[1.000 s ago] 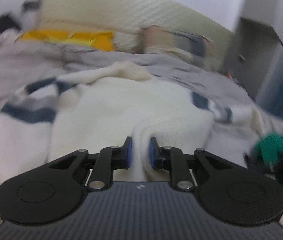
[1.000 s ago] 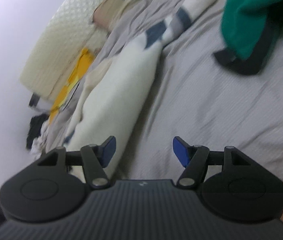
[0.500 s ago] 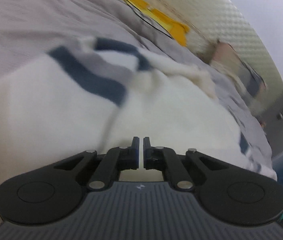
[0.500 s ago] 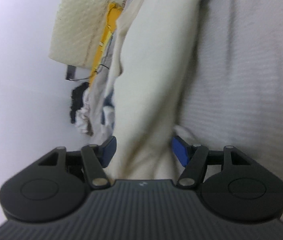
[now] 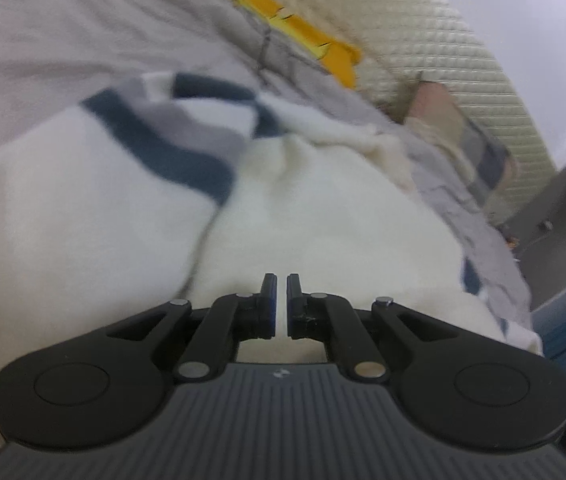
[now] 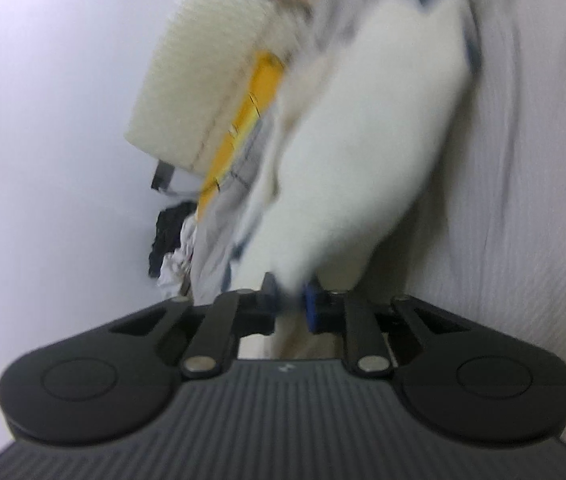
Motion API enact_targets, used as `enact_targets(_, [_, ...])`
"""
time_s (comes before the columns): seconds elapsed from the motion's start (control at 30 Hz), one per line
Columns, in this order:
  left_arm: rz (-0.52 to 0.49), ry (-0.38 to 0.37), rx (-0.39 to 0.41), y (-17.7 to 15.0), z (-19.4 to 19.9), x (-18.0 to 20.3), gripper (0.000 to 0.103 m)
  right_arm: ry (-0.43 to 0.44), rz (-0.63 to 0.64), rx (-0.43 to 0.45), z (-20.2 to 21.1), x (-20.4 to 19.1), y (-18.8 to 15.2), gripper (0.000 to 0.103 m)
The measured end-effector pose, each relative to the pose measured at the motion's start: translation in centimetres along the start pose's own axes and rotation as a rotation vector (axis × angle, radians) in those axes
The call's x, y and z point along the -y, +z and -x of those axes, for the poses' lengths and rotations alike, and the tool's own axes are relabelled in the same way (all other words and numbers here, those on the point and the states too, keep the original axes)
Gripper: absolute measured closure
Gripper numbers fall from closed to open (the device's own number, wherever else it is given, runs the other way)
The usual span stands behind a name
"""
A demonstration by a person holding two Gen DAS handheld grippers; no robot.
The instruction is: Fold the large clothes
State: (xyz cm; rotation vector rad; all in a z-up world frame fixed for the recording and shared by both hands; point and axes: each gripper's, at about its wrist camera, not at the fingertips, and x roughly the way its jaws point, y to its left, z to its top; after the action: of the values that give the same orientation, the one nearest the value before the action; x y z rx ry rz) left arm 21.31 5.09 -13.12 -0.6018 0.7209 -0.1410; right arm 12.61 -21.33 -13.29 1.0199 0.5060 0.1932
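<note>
— Two grips, both on the same garment? How do the jaws stand?

— Both nearly together. The left gripper (image 5: 277,300) has its jaws drawn to a thin slit with cream cloth pinched in it, low centre of its frame. The right gripper (image 6: 291,300) is clamped on a bunched edge, also low centre, though that view is blurred.

— And the garment itself?

— The cream sweater (image 5: 323,216) fills the middle of the left view, spread on the bed (image 6: 535,200); its navy and grey stripes (image 5: 171,152) run across the upper left. In the right view it stretches from the jaws toward the upper right.

— Anything further out?

— A yellow cloth (image 5: 307,36) and a quilted headboard (image 5: 463,52) at the top.

— Which step, would you say?

— Likely the start of a fold: two points of one edge held, ready to carry over. Next calls for lifting both together, evenly, and laying that edge squarely on the far side without letting it sag.
</note>
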Motion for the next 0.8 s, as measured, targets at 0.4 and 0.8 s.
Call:
enact_targets(0.4, [-0.197,-0.312,-0.190,-5.3,2.7,5.6,0.098,-0.534,0.266,0.226,13.5,-2.6,5.6,0.094])
enact_targets(0.8, [-0.186,-0.131,-0.258,-8.5,4.8,4.2,0.063,-0.584,-0.172,0.072,11.7,8.1,4.4,0.094])
